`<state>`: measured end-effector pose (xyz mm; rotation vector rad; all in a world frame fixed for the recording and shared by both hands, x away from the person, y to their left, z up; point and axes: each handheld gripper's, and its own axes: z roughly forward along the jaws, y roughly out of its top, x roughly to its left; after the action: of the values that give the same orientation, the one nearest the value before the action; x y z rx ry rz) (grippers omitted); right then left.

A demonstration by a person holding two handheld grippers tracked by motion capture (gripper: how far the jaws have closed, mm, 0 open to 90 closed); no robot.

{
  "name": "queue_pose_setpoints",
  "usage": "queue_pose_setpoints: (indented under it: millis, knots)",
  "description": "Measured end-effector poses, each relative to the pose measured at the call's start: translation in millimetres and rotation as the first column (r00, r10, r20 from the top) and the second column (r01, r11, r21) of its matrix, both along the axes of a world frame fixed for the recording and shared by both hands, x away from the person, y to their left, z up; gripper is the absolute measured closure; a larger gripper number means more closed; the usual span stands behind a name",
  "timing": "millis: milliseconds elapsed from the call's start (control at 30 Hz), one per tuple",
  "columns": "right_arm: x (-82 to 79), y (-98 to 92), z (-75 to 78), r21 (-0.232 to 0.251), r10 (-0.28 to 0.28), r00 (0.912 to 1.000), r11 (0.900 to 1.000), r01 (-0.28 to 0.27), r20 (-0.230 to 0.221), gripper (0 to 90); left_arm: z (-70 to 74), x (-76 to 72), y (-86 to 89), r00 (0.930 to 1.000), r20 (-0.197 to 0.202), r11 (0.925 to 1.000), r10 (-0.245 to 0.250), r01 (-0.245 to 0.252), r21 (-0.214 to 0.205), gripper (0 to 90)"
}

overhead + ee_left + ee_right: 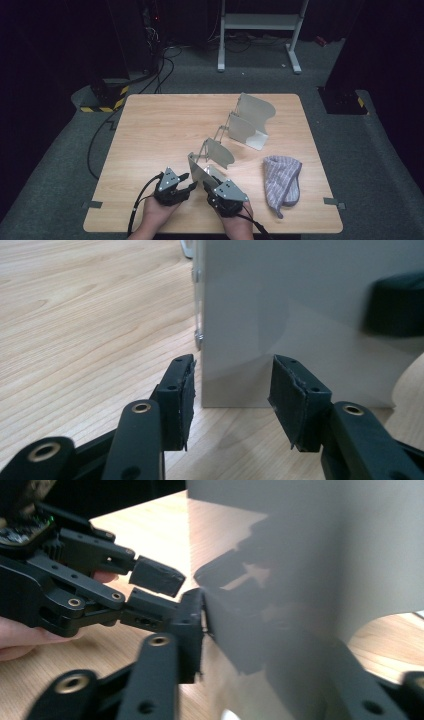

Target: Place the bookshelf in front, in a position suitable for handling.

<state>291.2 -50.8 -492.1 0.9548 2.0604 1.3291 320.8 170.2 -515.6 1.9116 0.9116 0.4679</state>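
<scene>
Both grippers point(186, 184) point(206, 184) flank nearest metal plate point(199, 170), jaws parted.

The high view looks forward and down from above the person's side of the desk point(150, 120), far enough back to take in the whole top and the dark floor around it. The left gripper view rides on the left tool point(187, 186) and looks low and level along its two black jaws, very near the upright metal plate point(300, 315) at the desk's near edge. The right gripper view rides on the right tool point(206, 186), pressed so close against the same metal plate point(310, 545) that it blurs, facing across to the left tool point(165, 587). All three views share that plate point(197, 167) and the wood just around it.
</scene>
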Motion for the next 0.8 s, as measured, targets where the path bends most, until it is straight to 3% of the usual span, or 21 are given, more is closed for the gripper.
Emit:
queue_pose_setpoints:
  millis: [433, 633, 800]
  knots:
    - [-12.6, -24.4, 20.3, 0.063, -0.028, 0.9974, 0.9977, 0.024, 0.066, 55.9, -1.0, 0.1, 5.5, 0.9996, -0.001, 0.9996, 0.028, -0.028, 0.005, 52.2]
    - [-8.2, -40.3, 27.4, 0.08, -0.079, 0.9934, 0.9942, 0.072, 0.084, 54.8, -1.5, 0.3, 10.0, 0.9993, -0.002, 0.9993, 0.038, -0.038, 0.0, 52.1]
    - [0.7, -54.9, 26.1, 0.105, -0.154, 0.9862, 0.9835, 0.148, 0.06, 55.7, -1.0, 0.1, 10.7, 0.9992, 0.002, 0.9992, 0.04, -0.04, -0.009, 51.7]
